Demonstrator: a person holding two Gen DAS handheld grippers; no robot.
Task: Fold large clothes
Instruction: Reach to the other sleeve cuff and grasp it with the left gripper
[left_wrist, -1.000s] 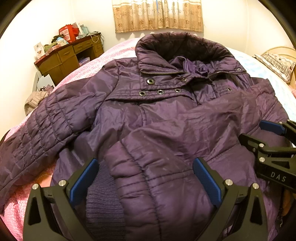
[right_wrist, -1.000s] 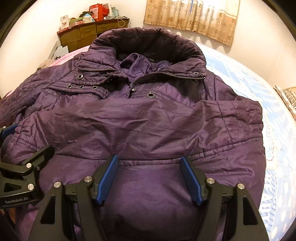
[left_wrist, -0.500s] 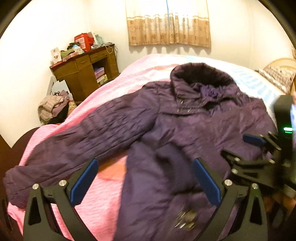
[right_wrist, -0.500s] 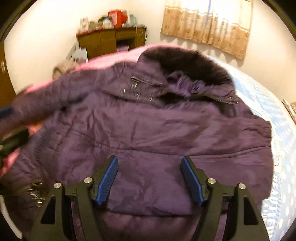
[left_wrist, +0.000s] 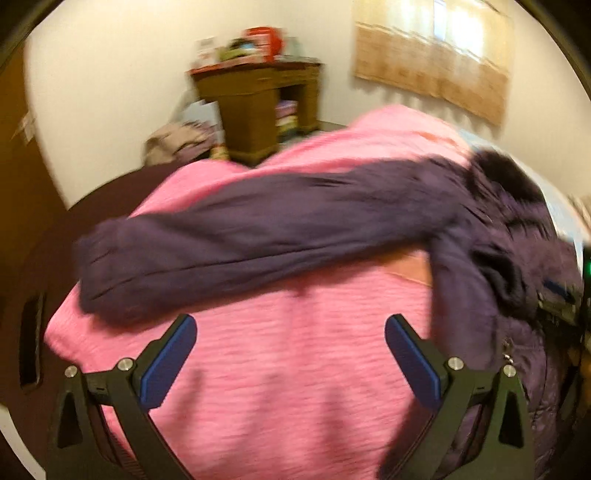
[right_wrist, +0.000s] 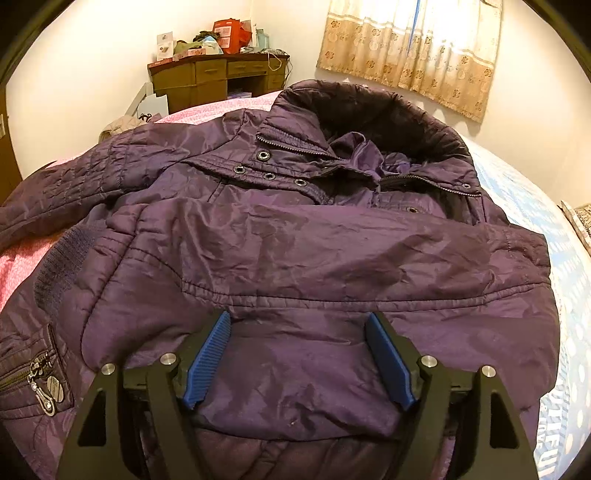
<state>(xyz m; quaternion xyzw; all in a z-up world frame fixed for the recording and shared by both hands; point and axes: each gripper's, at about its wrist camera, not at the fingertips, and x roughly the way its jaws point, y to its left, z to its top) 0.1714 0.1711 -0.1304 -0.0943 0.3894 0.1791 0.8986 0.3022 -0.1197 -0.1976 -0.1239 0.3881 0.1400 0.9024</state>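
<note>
My left claw and right claw hung wide open and empty above the purple jacket, collar pointing away, one sleeve stretched leftward across the bed.

A bed, pink-covered and seemingly blue at right, carries a purple jacket.
</note>
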